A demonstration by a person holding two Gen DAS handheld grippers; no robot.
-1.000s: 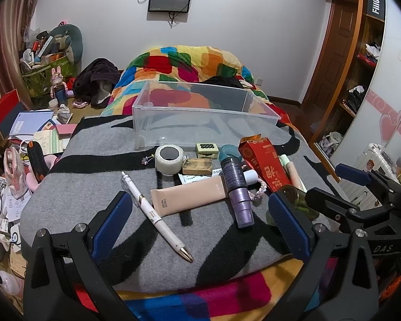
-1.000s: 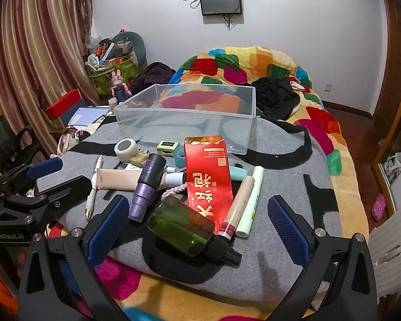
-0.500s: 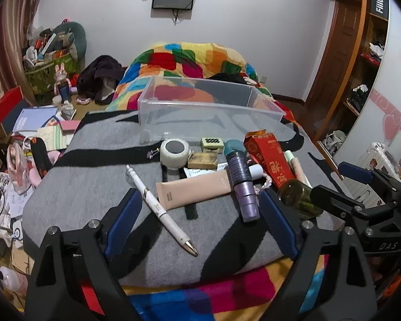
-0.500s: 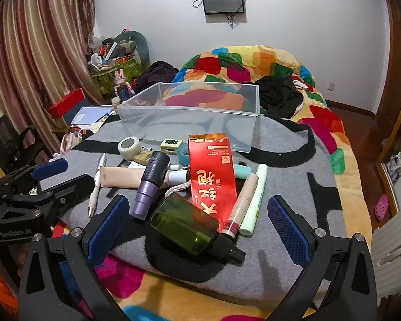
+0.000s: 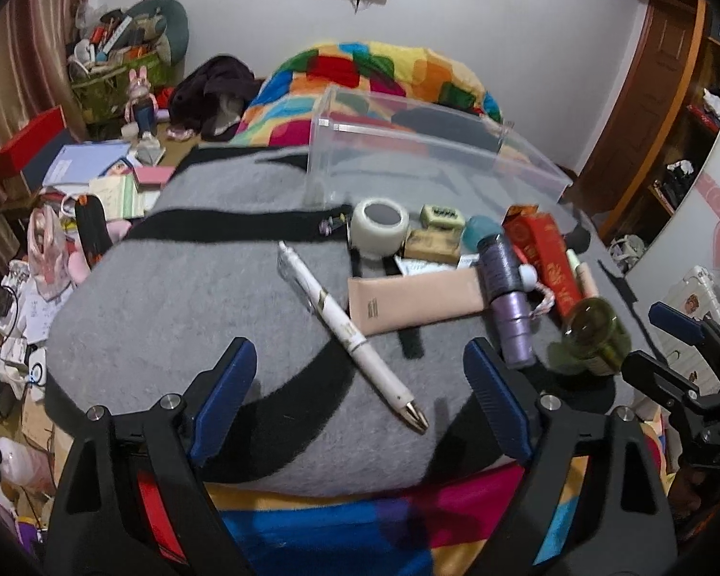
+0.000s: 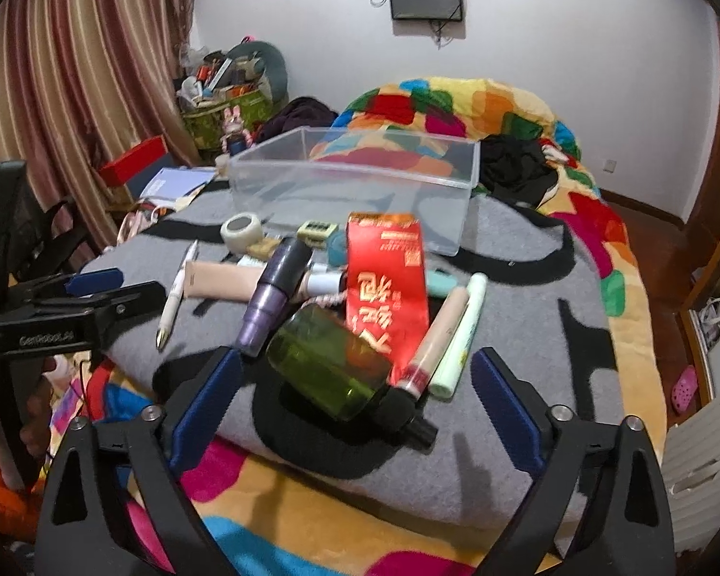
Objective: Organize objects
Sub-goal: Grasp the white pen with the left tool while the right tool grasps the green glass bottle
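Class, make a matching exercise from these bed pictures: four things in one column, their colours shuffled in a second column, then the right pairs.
Things:
1. pen
2. lying bottle
3. flat packet
4. storage bin

Colours:
A. red
B. clear
C. white
D. dark green

Pairs: 1-C, 2-D, 3-A, 4-B

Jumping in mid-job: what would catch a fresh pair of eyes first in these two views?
The heap of small things on the grey blanket: a red packet lies across the middle, with a green bottle on its side nearest the right gripper, whose jaws are closing with nothing between them. A white pen lies apart, in front of the open left gripper. Behind the heap stands a clear plastic bin with nothing visible inside.
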